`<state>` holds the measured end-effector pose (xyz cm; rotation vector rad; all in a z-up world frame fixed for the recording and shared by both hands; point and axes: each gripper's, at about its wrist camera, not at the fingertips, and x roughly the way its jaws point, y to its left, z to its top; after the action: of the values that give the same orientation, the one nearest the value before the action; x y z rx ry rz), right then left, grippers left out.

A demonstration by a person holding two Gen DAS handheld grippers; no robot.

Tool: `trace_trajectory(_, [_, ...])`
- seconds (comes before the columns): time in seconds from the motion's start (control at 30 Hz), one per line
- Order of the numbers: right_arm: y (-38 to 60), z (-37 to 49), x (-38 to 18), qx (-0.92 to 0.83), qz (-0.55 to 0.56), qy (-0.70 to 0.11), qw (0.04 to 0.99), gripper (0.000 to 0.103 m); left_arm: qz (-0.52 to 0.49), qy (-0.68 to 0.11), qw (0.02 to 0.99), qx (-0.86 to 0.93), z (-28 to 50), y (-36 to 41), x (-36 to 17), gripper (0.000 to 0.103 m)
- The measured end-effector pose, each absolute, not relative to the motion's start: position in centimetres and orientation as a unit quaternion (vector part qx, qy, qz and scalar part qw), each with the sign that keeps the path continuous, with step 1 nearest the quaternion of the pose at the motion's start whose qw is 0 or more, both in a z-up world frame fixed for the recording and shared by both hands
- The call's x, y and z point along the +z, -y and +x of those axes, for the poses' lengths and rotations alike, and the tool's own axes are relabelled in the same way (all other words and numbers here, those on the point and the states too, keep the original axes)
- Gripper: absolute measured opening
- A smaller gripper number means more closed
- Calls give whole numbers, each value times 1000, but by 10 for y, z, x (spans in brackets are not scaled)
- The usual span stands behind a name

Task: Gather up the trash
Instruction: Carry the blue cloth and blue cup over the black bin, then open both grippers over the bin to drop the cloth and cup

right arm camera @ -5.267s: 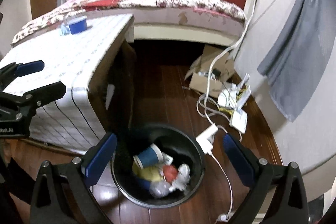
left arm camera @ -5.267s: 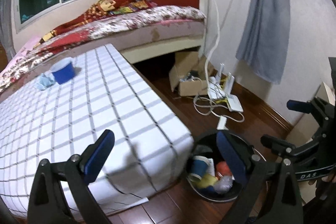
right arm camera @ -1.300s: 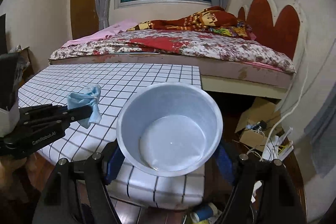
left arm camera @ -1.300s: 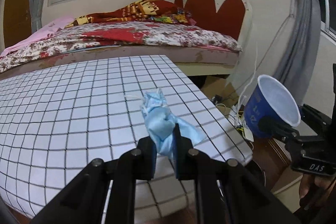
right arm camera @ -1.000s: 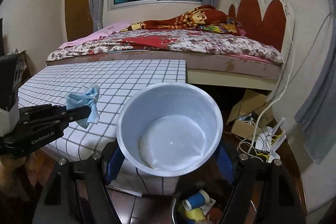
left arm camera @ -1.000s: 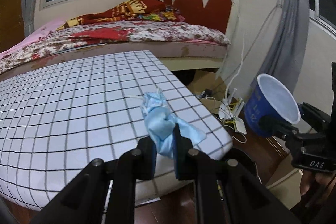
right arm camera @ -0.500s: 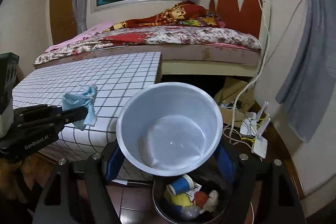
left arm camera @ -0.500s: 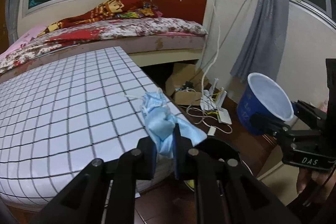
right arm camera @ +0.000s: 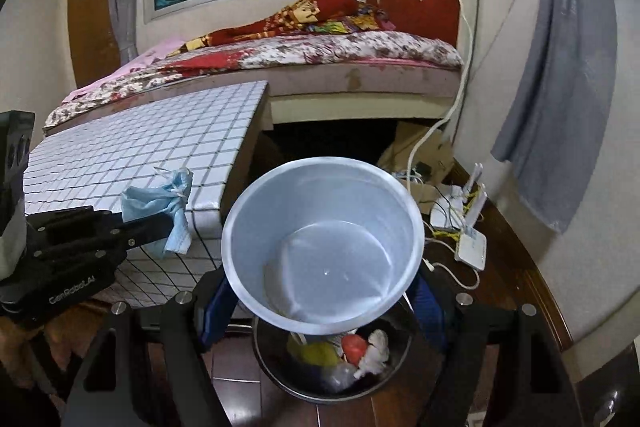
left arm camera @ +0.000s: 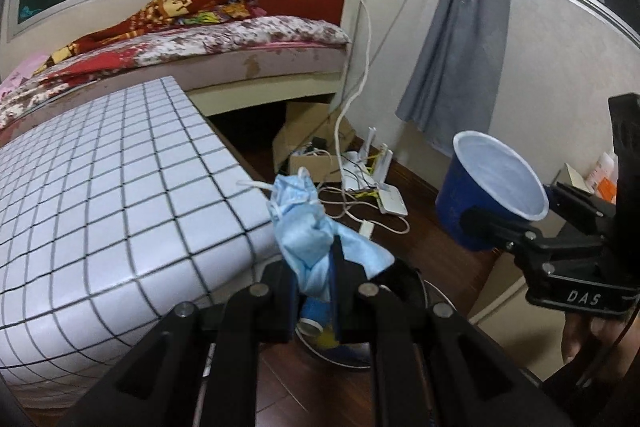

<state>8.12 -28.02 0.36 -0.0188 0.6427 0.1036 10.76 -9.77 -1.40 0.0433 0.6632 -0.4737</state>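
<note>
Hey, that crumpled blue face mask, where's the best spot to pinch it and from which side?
Pinch the bunched middle of the face mask, coming at it from the bottom, as the left claw does now. There the fabric is wadded thick enough for shut pads to bite. The thin ear loop sticking out near the top and the loose flap at the side would slip or tear free.

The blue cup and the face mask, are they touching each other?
Apart. The left wrist view shows floor between the face mask and the blue cup.

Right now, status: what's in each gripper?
Left gripper shut on face mask. Right gripper shut on blue cup. Trash bin below, nothing blocking.
</note>
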Motion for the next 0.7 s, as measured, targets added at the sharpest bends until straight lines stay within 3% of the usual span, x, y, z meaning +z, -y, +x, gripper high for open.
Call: trace_trajectory(0.7, [319, 102, -73, 38, 2, -362, 931, 77, 33, -354, 896, -265, 121, 147, -75, 15])
